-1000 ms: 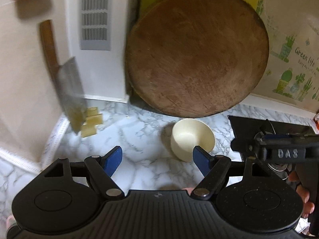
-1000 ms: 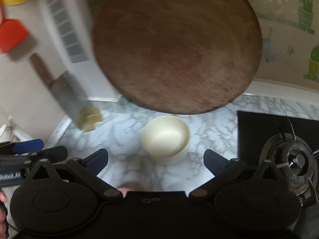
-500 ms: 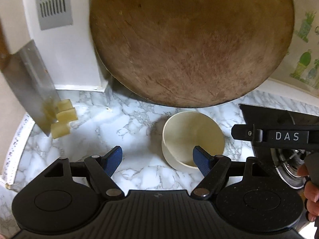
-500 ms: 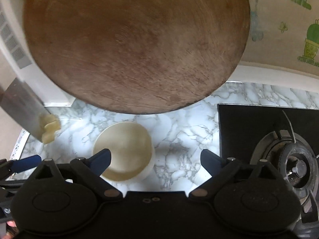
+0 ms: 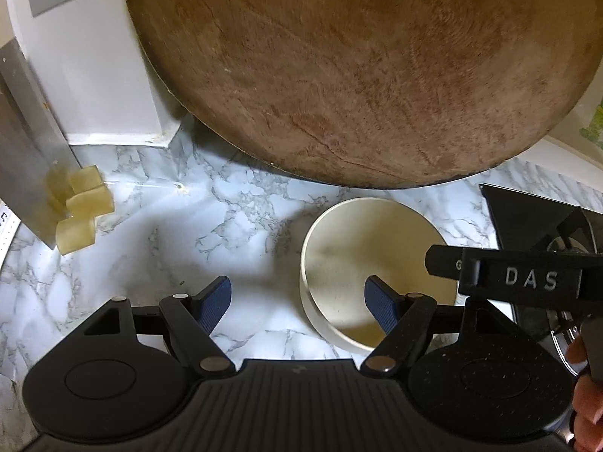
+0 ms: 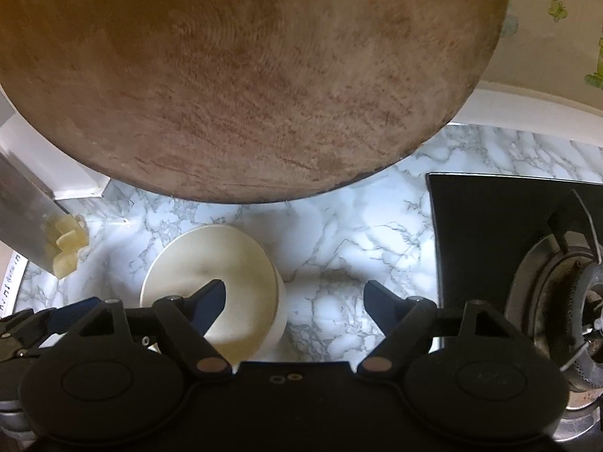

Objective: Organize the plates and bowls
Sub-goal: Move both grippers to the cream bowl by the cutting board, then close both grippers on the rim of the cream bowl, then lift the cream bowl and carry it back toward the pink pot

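A cream bowl (image 5: 361,260) stands upright on the marble counter (image 5: 158,248) below a big round wooden board. My left gripper (image 5: 301,303) is open, with its right finger inside the bowl's rim and its left finger outside over the counter. In the right wrist view the bowl (image 6: 211,275) sits low and left. My right gripper (image 6: 296,305) is open, with its left finger over the bowl's inside and its right finger over bare counter. Neither gripper holds anything.
A round wooden cutting board (image 5: 358,67) leans on the back wall. A cleaver blade (image 5: 26,143) with pale yellow blocks (image 5: 83,203) stands at the left. A black gas stove (image 6: 527,248) with a burner is at the right.
Both grippers have moved closer to the bowl, which now looks larger. The left gripper's right finger now reaches inside the bowl's rim, and the right gripper's left finger overlaps it.
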Tool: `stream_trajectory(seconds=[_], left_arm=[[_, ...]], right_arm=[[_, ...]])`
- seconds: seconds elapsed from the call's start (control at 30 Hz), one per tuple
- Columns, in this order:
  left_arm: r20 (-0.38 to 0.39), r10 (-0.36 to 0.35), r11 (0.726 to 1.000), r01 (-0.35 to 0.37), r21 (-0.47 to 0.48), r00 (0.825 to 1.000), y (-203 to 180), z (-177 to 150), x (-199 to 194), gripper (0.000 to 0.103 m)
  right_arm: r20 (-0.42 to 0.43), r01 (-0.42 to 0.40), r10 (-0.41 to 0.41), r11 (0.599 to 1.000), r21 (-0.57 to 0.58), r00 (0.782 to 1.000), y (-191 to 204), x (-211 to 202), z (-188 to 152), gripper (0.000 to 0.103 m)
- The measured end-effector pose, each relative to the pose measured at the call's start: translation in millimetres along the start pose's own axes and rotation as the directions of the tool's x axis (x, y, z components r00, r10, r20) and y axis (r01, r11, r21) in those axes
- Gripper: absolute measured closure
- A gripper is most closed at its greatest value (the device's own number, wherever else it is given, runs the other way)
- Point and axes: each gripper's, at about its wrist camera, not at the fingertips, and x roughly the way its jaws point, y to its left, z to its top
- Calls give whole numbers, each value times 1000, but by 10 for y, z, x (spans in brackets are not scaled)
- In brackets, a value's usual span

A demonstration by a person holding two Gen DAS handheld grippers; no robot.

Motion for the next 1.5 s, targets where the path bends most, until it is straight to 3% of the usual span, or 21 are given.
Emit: stream_trajectory(seconds=[0.23,0.53,0.6,0.73,0.93,1.5], left_arm=[[-24,1,1000,-1,-10,1000,4,28,142,26],[-47,-28,999,27,-25,999,-5,45,202,64],[-45,-28,999,26,-32,999,4,56,202,66],[-53,-25,999,23,-35,998,14,71,217,83],[-57,-27,999,25,-23,998,-3,62,217,92],[-51,0,1000,2,30,999,39,-43,-68,95]], right_arm=[[-10,6,-6,1000,7,1000,5,112,0,36],[-37,-6,7,1000,16,999,-15,176,-2,68],[-40,-6,7,1000,10,999,-3,185,-16,70],[-42,-3,3,1000,-2,999,28,189,-34,80],[-37,-18,17,1000,-20,999,90,152,-30,95],[-9,-4,4,998,-61,1000,276,-50,-67,97]])
